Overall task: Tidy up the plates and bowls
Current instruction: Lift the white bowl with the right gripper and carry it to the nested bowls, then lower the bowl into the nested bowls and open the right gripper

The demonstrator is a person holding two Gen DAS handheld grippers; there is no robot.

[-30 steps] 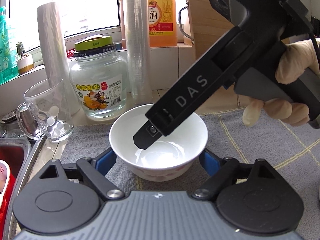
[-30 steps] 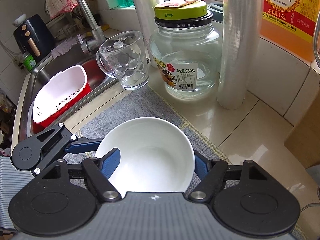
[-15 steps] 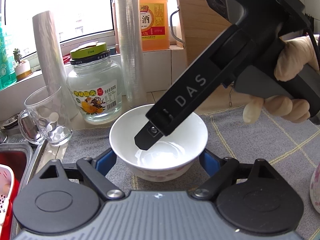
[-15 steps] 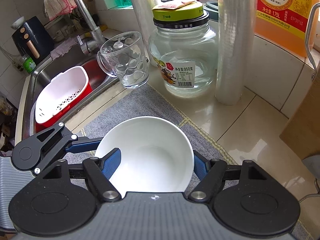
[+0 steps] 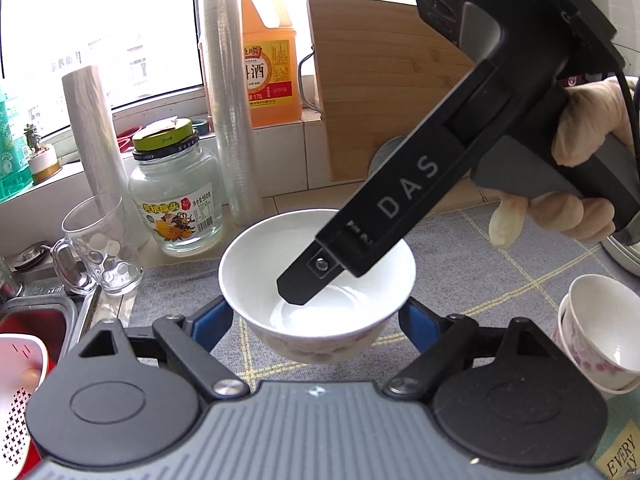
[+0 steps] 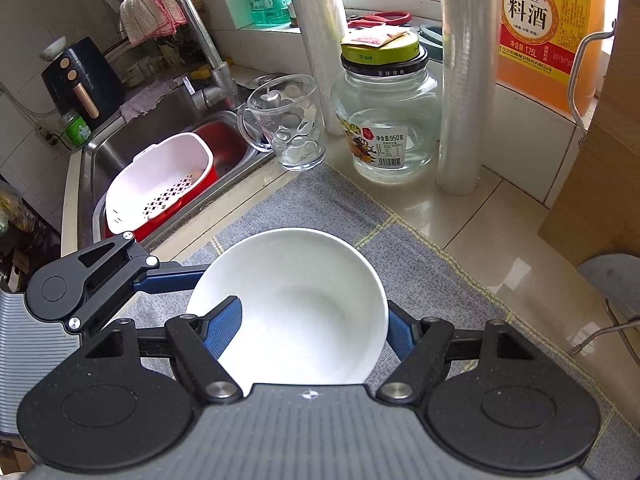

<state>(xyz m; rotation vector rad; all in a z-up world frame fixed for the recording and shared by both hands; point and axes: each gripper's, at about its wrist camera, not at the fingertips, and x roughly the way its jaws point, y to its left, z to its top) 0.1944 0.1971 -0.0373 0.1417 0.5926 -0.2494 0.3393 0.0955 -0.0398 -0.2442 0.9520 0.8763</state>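
I had both grippers clamped on the white bowl [image 5: 316,280]: the left gripper [image 5: 316,316] from outside, the right gripper [image 6: 316,328] across its rim. Since a second ago, the bowl rose off the grey mat [image 6: 320,200], and stacked cups [image 5: 596,320] entered at three o'clock, a likely destination.

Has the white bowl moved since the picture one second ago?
Yes. In the right wrist view the white bowl now sits lower and further from the glass jar, which stays on the counter, so it was drawn away.
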